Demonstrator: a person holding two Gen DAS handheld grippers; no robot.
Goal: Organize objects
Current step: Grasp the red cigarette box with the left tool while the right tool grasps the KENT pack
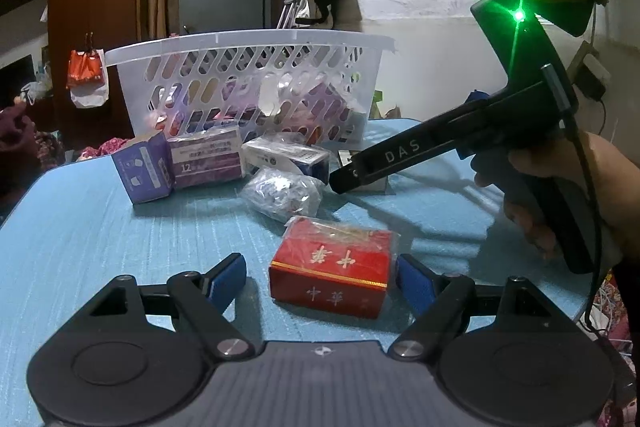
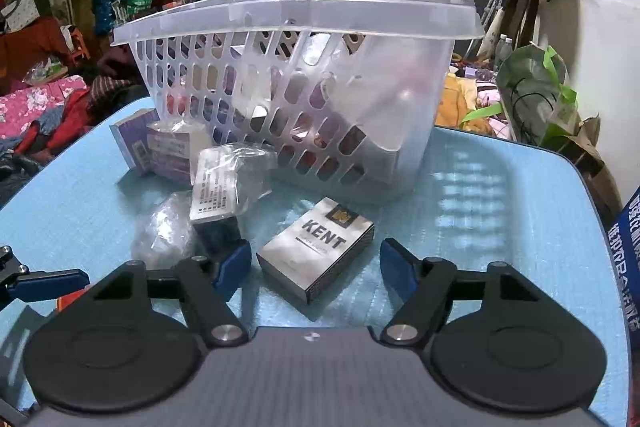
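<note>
The left gripper (image 1: 322, 277) is sitting wide open around the shiny red cardboard box (image 1: 332, 267), ready to squeeze it. The right gripper (image 2: 316, 269) is waiting wide open around the silver Kent pack (image 2: 318, 253). Both probably belong in the white plastic basket (image 2: 296, 11) just behind.

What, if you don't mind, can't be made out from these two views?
- Basket contents: both views, blurred behind the slotted, frosted walls.
- Crumpled clear bag: left view, glare hides what is inside.
- Kent pack: left view, mostly hidden behind the right gripper.
- Red box: right view, only an orange sliver at the left edge.
- Purple boxes: print too small to read.
</note>
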